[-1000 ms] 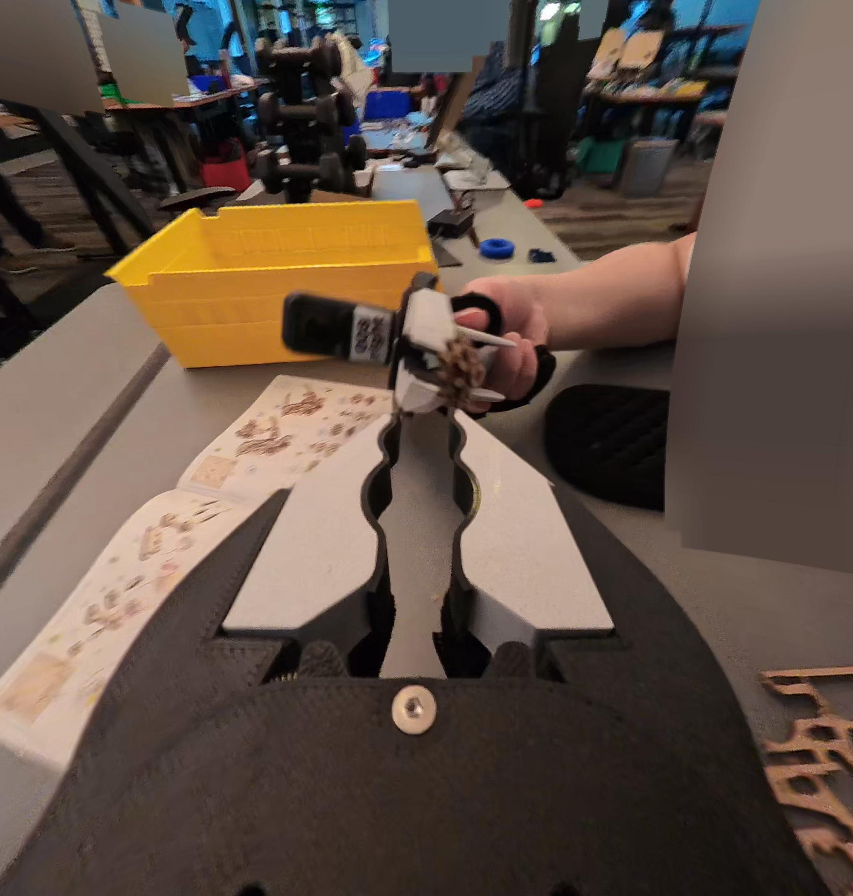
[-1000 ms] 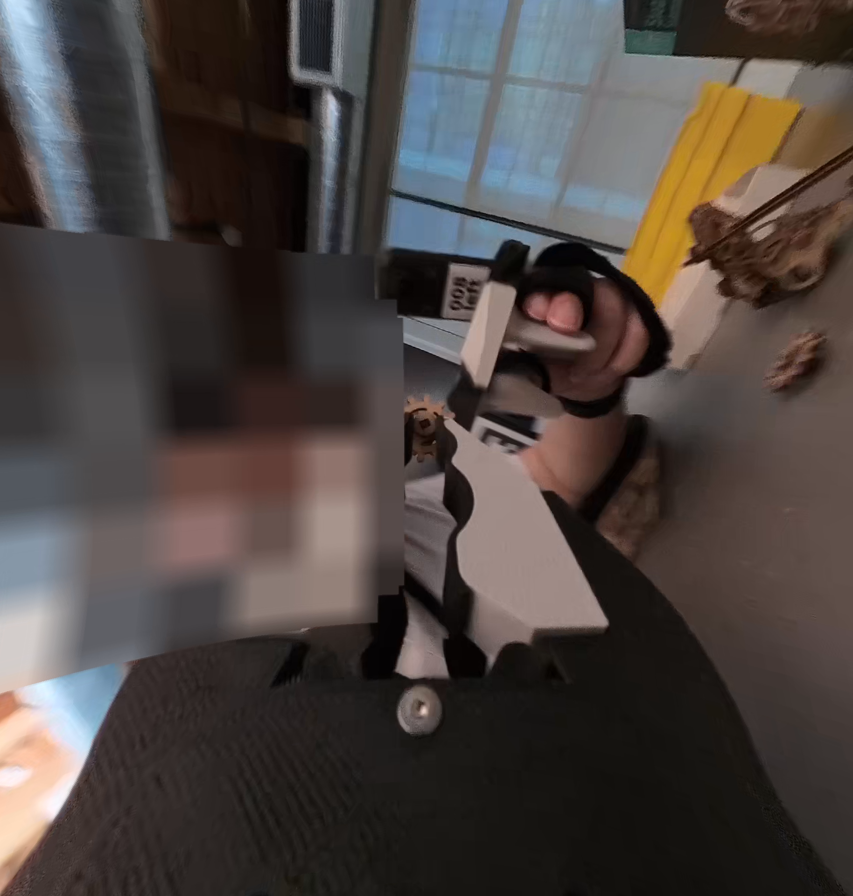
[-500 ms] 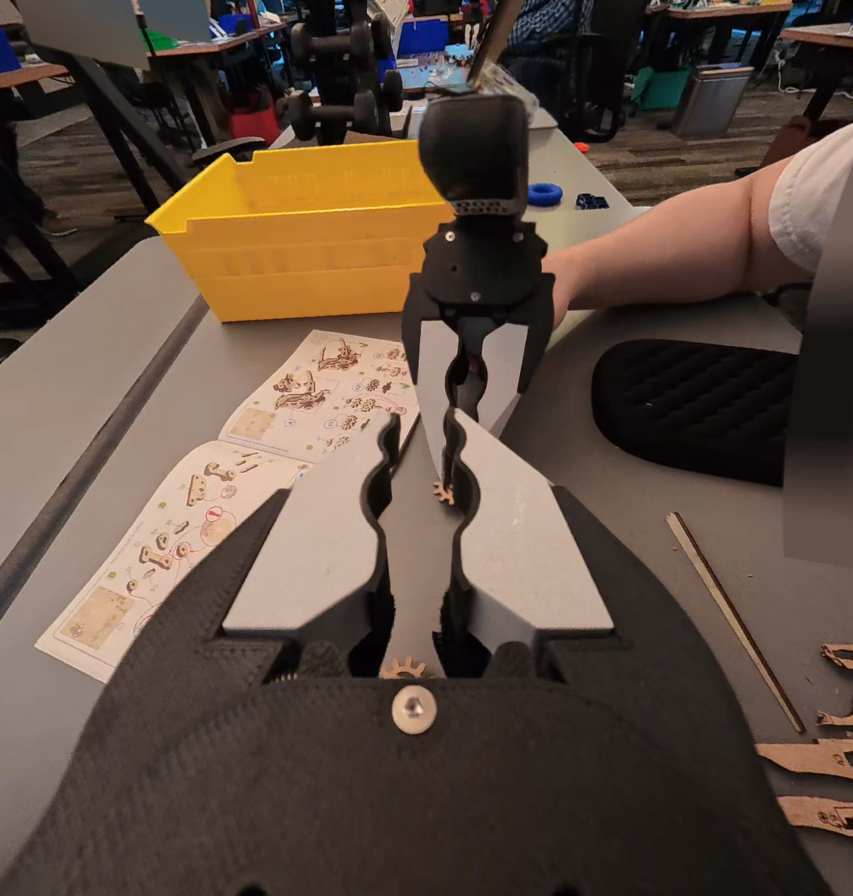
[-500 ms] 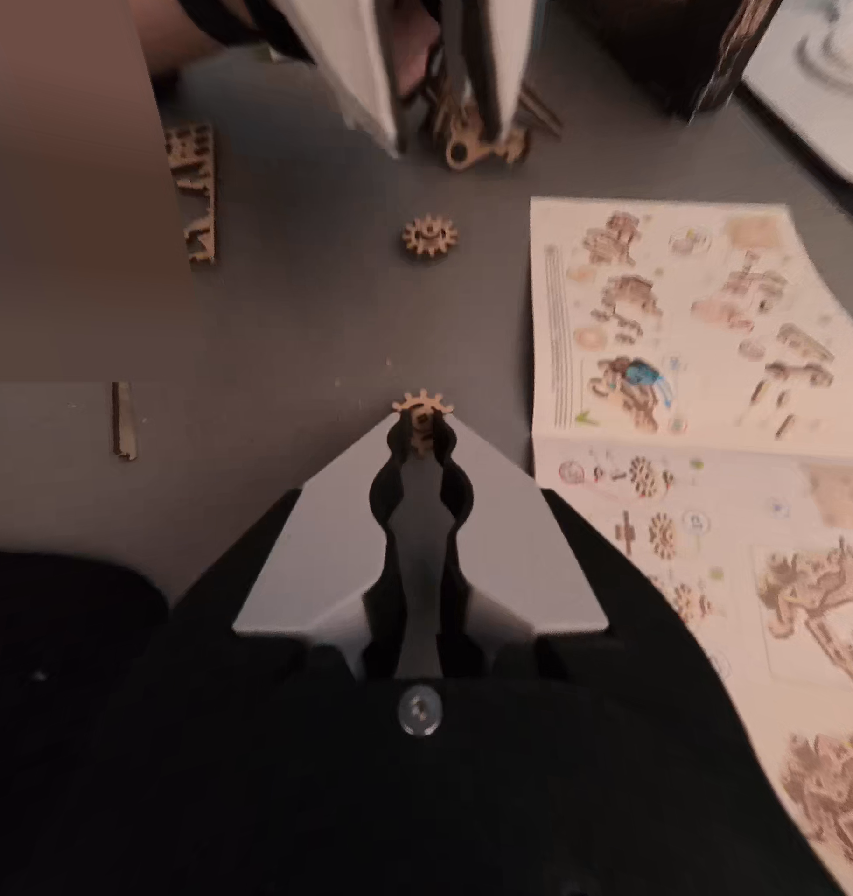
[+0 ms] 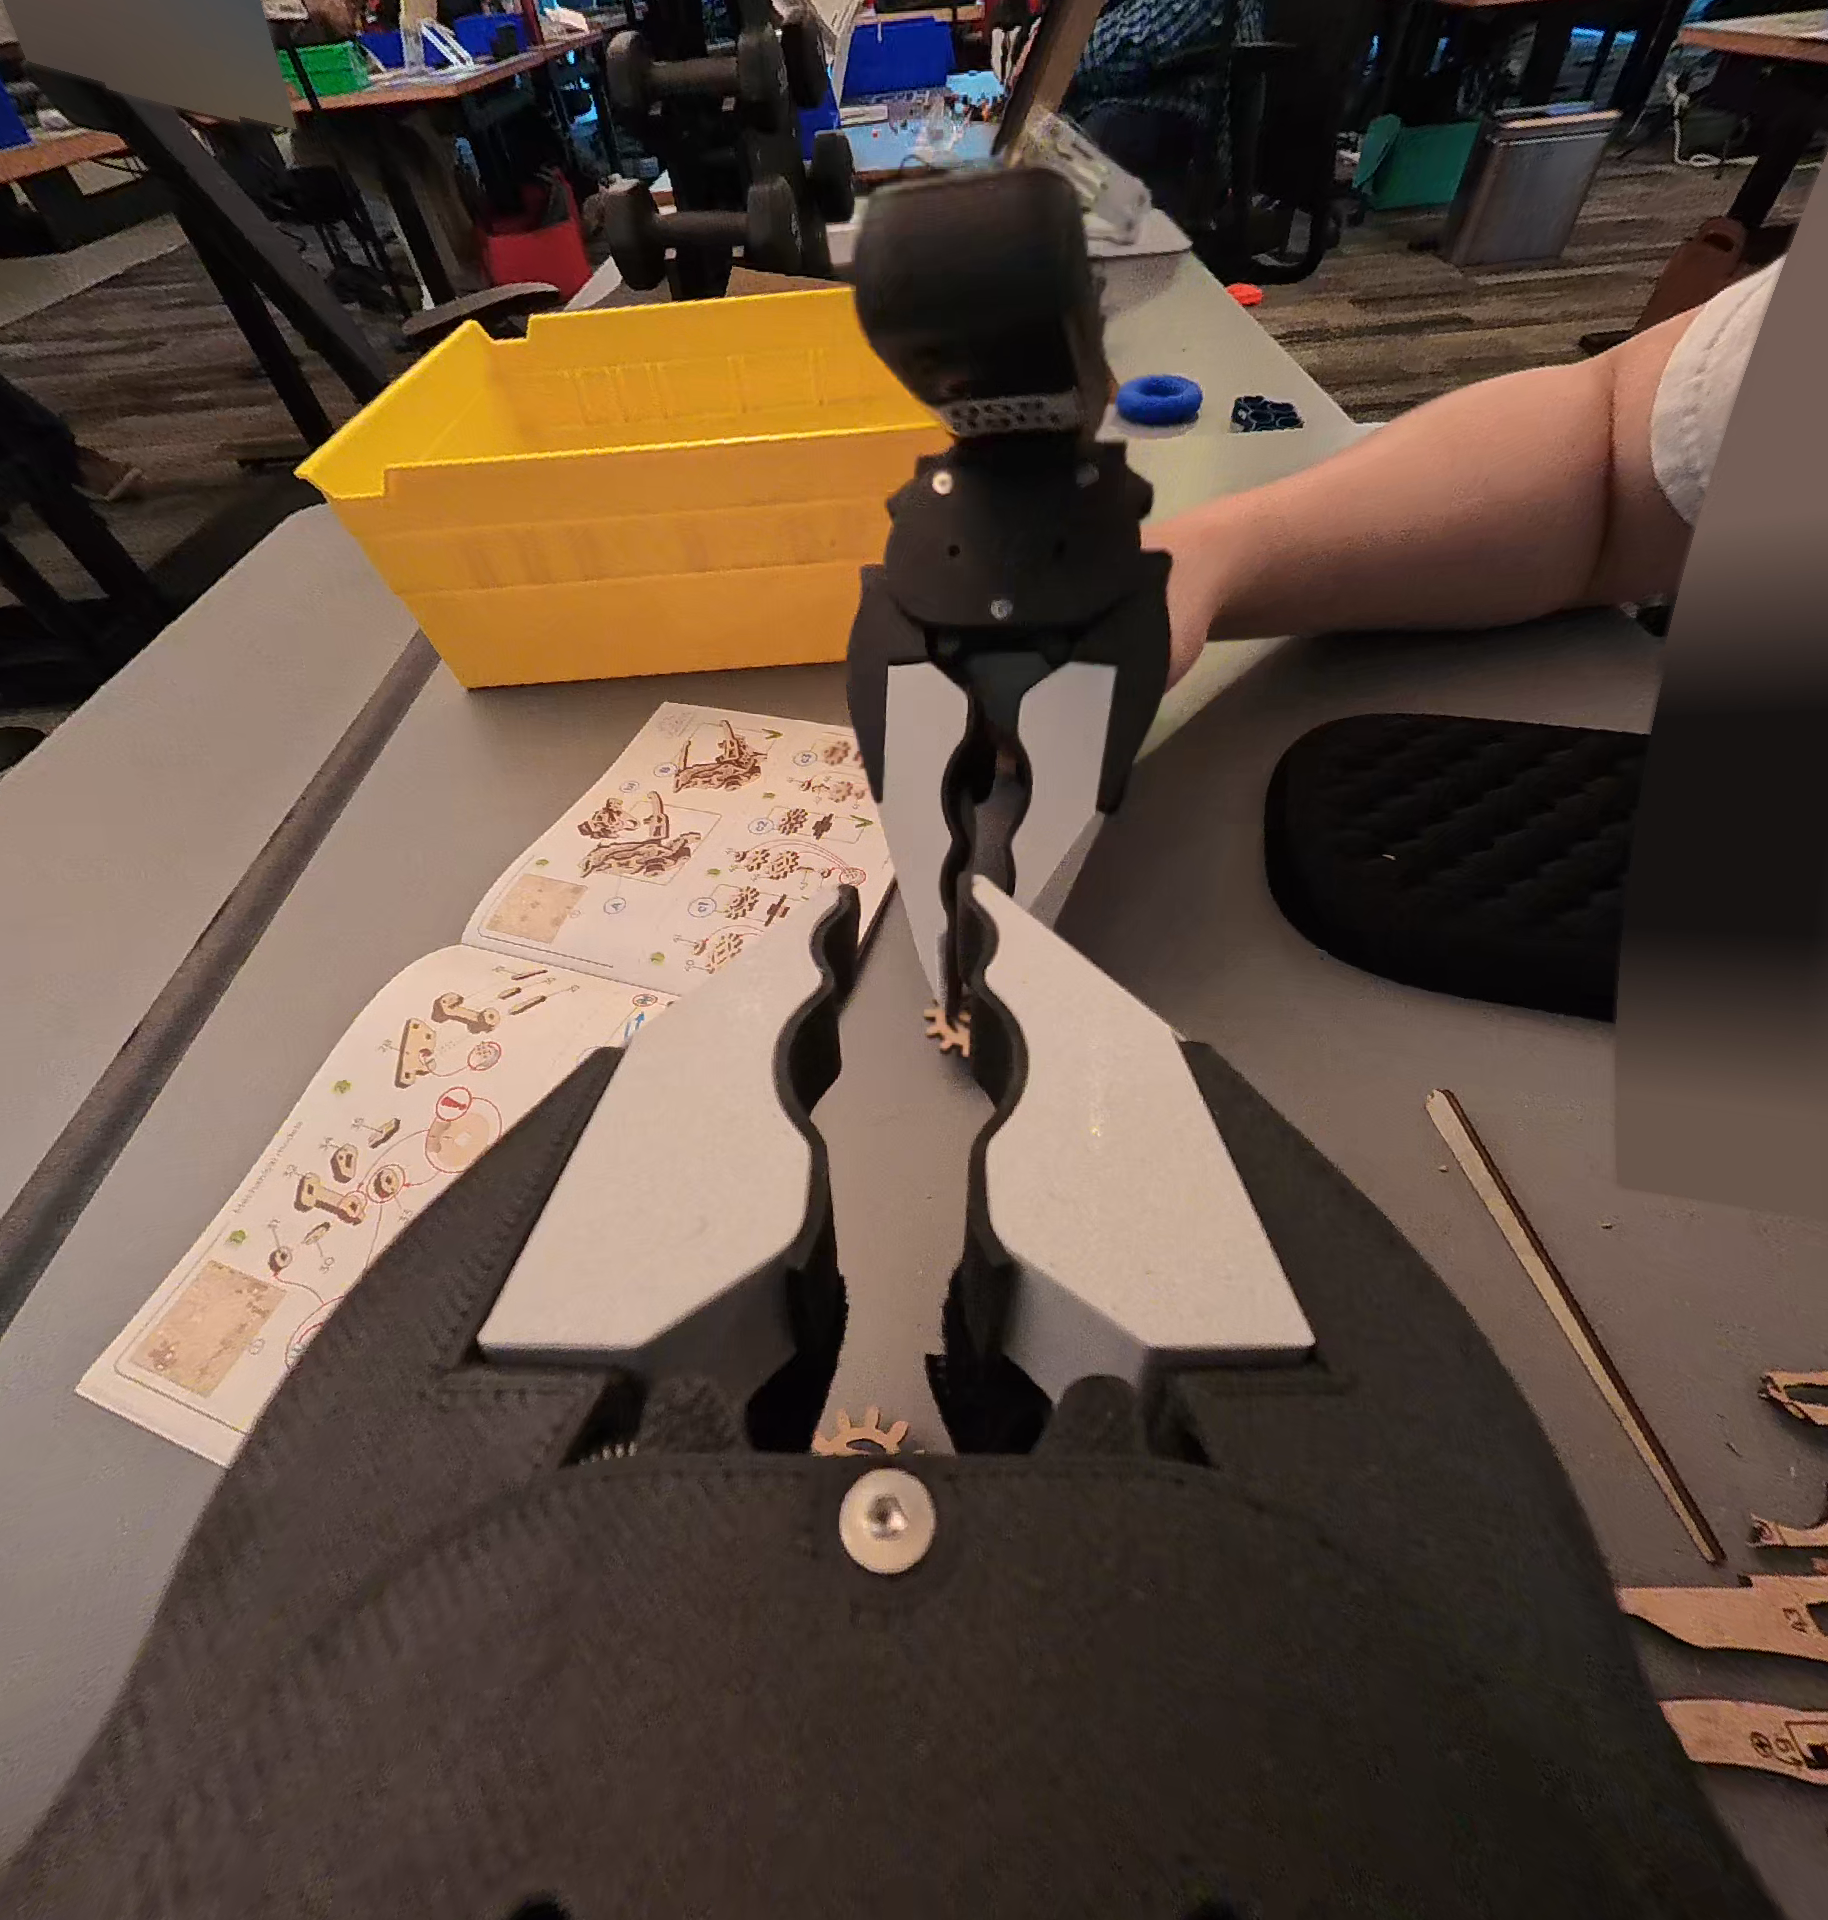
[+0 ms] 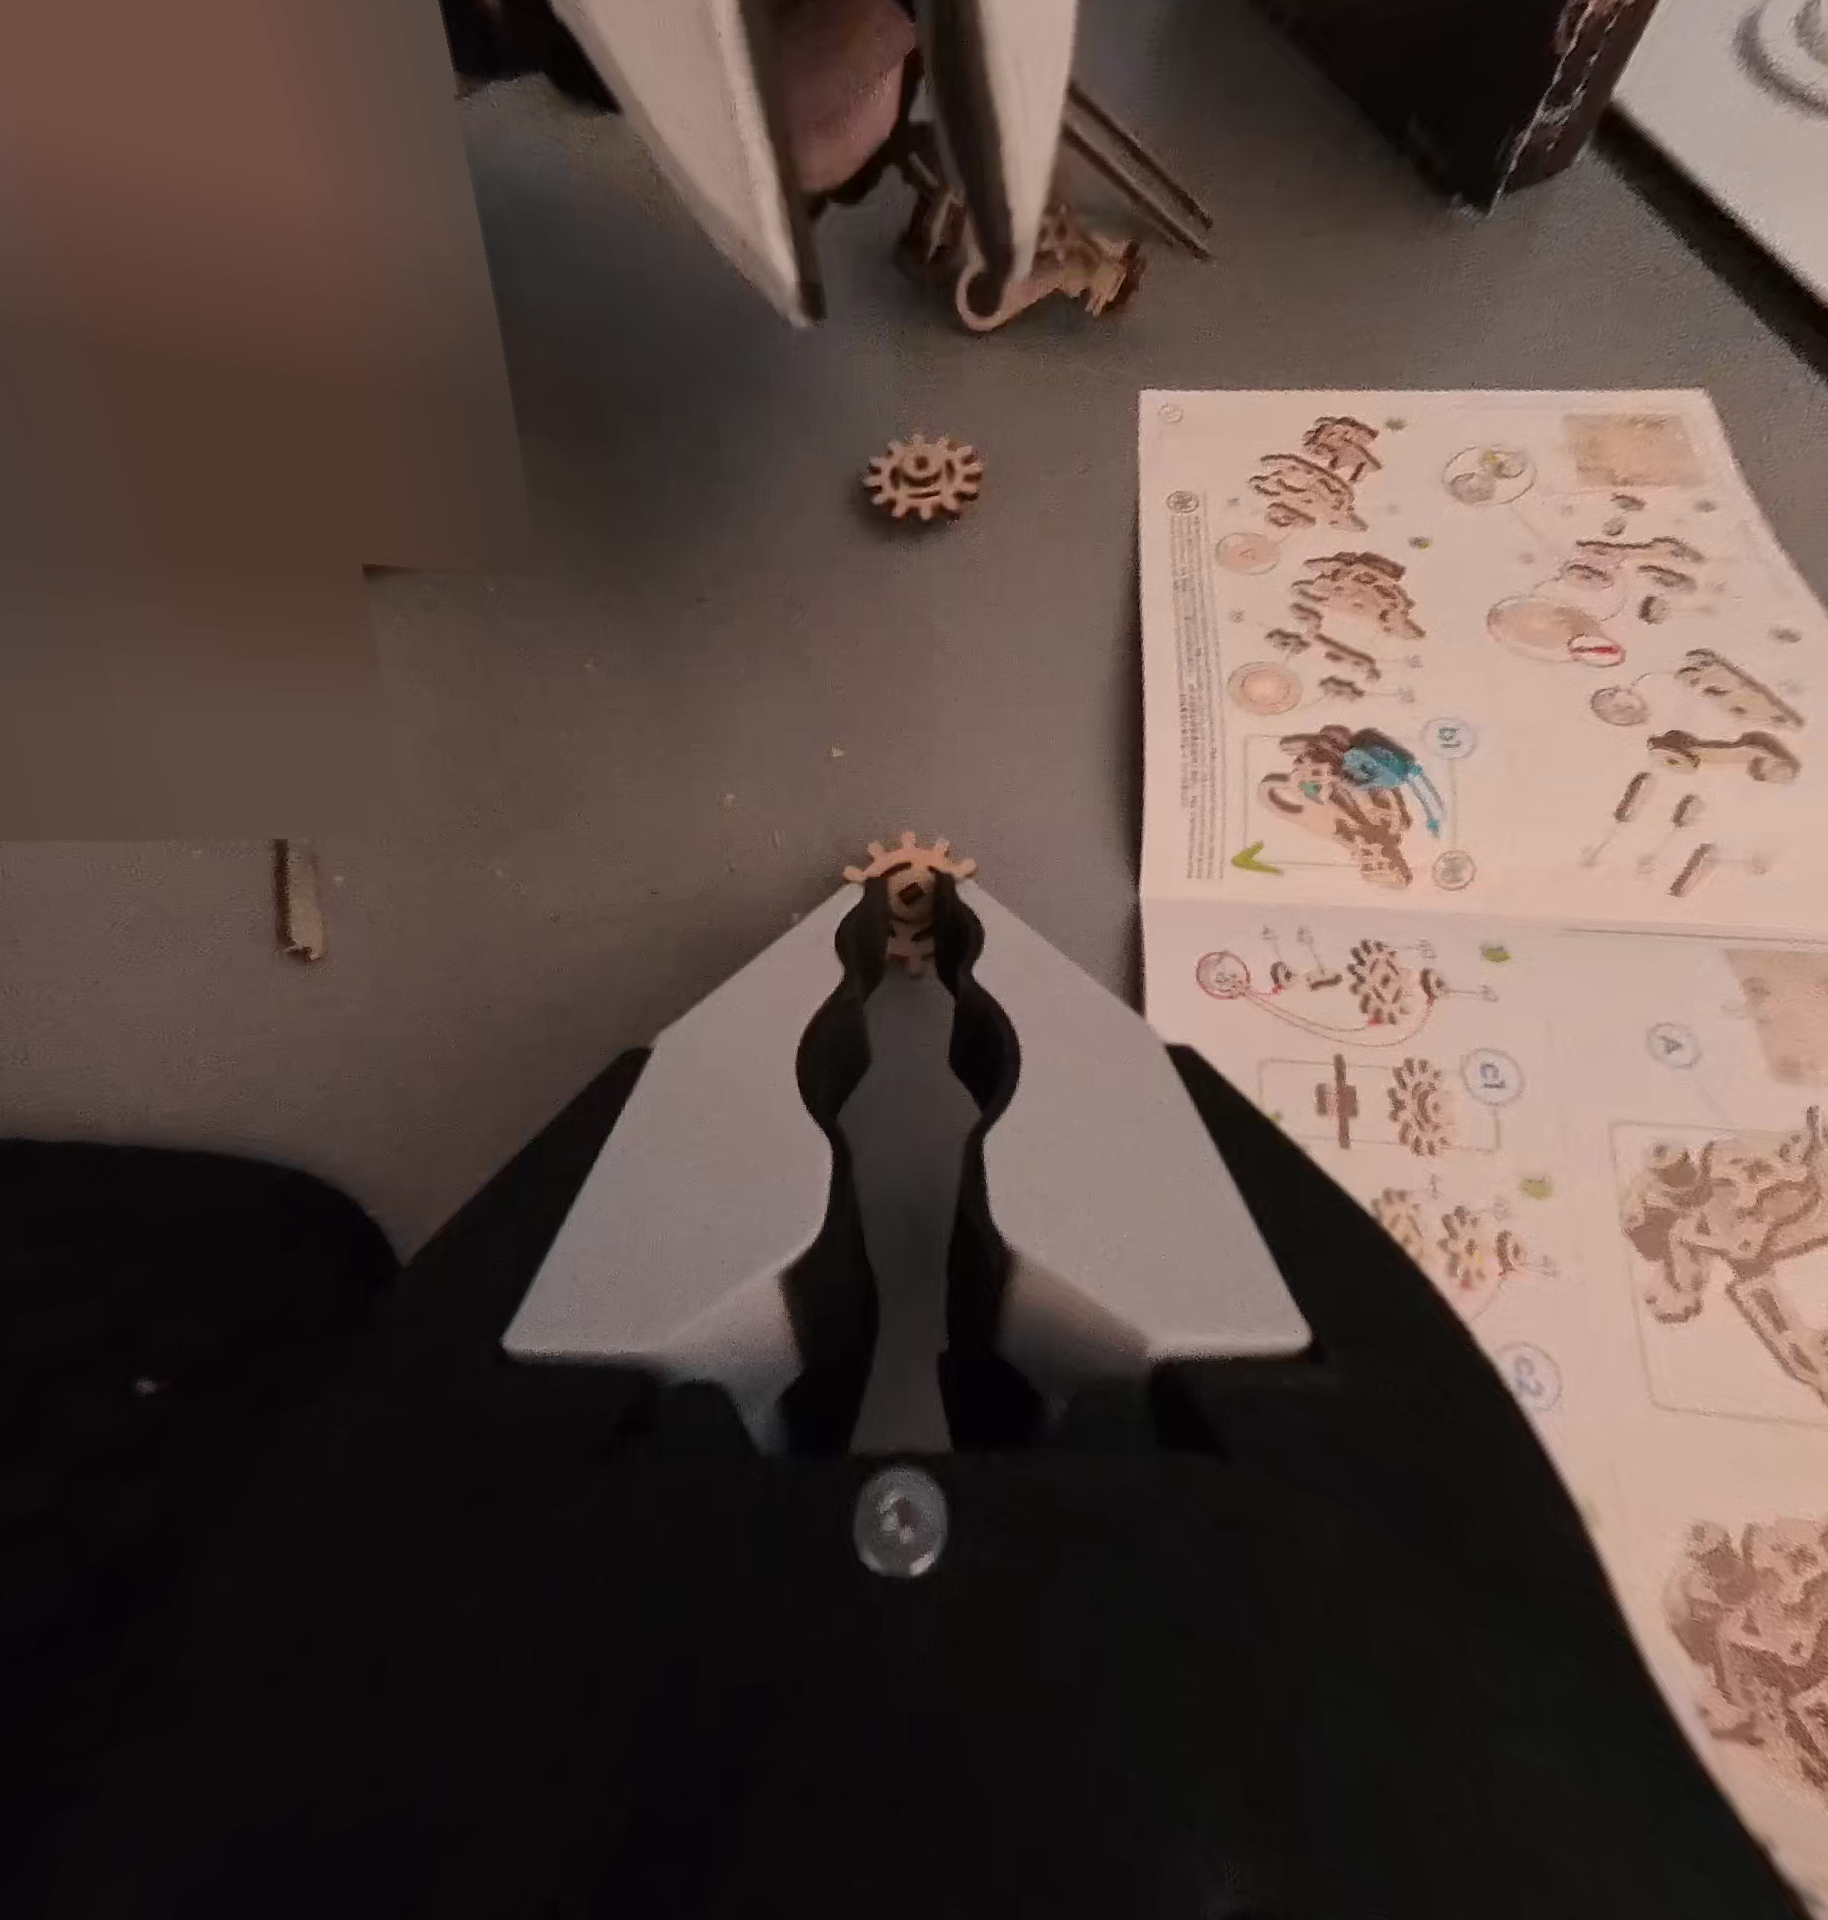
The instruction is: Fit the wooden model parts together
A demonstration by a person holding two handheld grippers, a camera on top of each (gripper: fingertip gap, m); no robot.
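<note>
My right gripper (image 6: pixel 911 902) is shut on a small wooden gear (image 6: pixel 912 864), pinched at its fingertips. In the left wrist view the right gripper (image 5: pixel 948 1003) points straight down, with the gear (image 5: pixel 946 1031) just above the grey table (image 5: pixel 1253 1039). My left gripper (image 5: pixel 912 912) is open and empty, low over the table, its tips right by the right gripper's tips. A second wooden gear (image 6: pixel 922 490) lies flat on the table; it also shows between the left finger bases (image 5: pixel 861 1439). A partly built wooden model piece (image 6: pixel 1045 278) lies by the left gripper's fingers (image 6: pixel 754 156).
An open instruction sheet (image 5: pixel 577 935) lies left of the grippers and also shows in the right wrist view (image 6: pixel 1461 675). A yellow bin (image 5: pixel 619 520) stands behind it. A black pad (image 5: pixel 1450 852), a thin wooden stick (image 5: pixel 1564 1320) and cut-out wooden sheets (image 5: pixel 1772 1631) lie at right. A person's arm (image 5: pixel 1409 520) reaches in.
The right gripper has swung from sideways in the air to pointing straight down at the table, still holding the gear. The left gripper has tipped down toward the table. Little change in the last half second.
</note>
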